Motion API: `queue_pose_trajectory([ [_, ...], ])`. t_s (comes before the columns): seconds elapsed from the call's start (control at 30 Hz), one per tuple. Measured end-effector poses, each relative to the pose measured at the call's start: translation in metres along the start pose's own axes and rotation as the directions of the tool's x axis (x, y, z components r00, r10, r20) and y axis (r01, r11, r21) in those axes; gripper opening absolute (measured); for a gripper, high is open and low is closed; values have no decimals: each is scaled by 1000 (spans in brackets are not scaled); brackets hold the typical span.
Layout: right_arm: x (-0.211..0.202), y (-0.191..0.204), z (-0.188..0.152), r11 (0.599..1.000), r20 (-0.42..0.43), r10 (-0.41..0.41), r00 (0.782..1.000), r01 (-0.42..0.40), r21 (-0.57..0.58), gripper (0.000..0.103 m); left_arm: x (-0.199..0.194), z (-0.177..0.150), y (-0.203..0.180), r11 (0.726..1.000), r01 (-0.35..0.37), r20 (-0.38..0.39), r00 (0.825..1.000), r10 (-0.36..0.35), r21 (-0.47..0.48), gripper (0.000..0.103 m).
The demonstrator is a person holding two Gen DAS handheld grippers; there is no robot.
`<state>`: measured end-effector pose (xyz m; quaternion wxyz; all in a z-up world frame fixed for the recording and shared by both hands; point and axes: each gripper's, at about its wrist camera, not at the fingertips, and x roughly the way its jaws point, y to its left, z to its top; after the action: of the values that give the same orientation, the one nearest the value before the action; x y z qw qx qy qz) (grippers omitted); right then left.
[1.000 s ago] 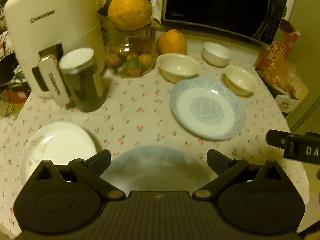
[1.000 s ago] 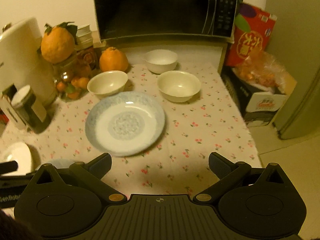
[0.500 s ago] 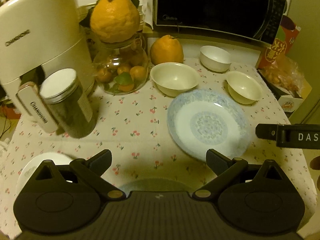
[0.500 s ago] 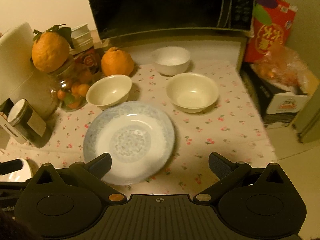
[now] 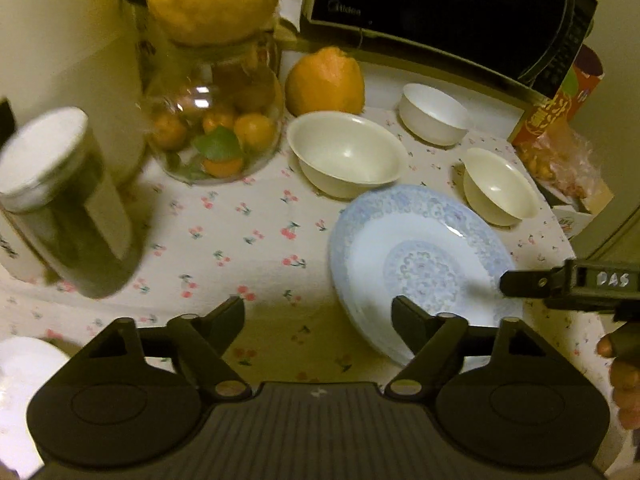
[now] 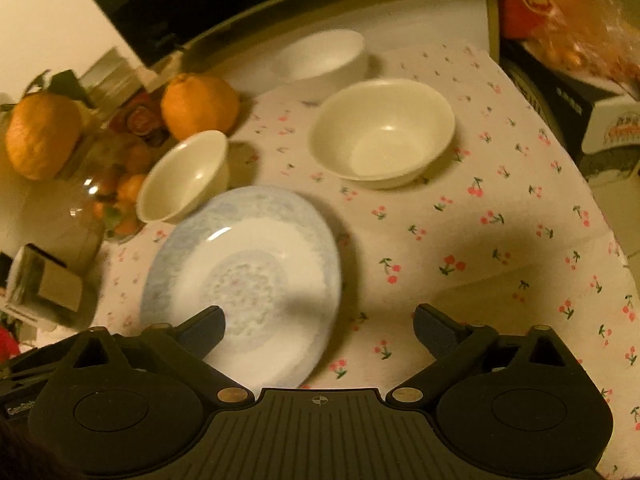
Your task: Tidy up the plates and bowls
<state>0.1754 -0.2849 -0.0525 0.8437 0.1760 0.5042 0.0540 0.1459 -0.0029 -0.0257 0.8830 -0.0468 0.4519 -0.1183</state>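
A blue-patterned plate (image 5: 420,268) (image 6: 248,264) lies on the cherry-print tablecloth. Behind it stand two cream bowls (image 5: 348,156) (image 5: 500,188) and a white bowl (image 5: 434,114). My left gripper (image 5: 318,316) hangs low over the cloth. Its jaws are closing with only cloth between them, and its right finger is over the plate's near-left rim. My right gripper (image 6: 320,324) is wide, its jaws closing slightly. The plate's right rim sits between them with the left finger above the plate, and the pads do not press on it. A white plate (image 5: 24,368) peeks in at the lower left.
Along the left stand a dark-filled jar (image 5: 68,208), a glass jar of small oranges (image 5: 216,136) and a white appliance (image 5: 60,40). A large orange (image 5: 324,80) and a microwave (image 5: 440,8) are at the back. A red box (image 5: 560,108) stands past the table's right edge.
Both grippers have come forward and down toward the blue-patterned plate. The left jaws have narrowed. The second blue plate under the left gripper has dropped out of view.
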Motion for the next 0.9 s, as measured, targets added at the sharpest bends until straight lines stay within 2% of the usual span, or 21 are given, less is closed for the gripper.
queue_pose_trajectory([
  [0.17, 10, 3, -1, 999, -17, -22, 1000, 22, -27, 90, 17, 5, -4, 999, 44, -9, 999, -44, -21, 60],
  [0.53, 25, 12, 3, 998, -13, -41, 999, 41, -43, 68, 40, 6, -4, 997, 59, -42, 997, -61, -57, 36],
  [0.73, 27, 14, 6, 998, -1, -41, 999, 41, -38, 50, 42, 7, -2, 996, 73, -33, 997, -75, -55, 20],
  [0.9, 28, 13, 7, 999, 9, -41, 999, 41, -30, 37, 44, 5, -2, 996, 70, -32, 997, -71, -47, 14],
])
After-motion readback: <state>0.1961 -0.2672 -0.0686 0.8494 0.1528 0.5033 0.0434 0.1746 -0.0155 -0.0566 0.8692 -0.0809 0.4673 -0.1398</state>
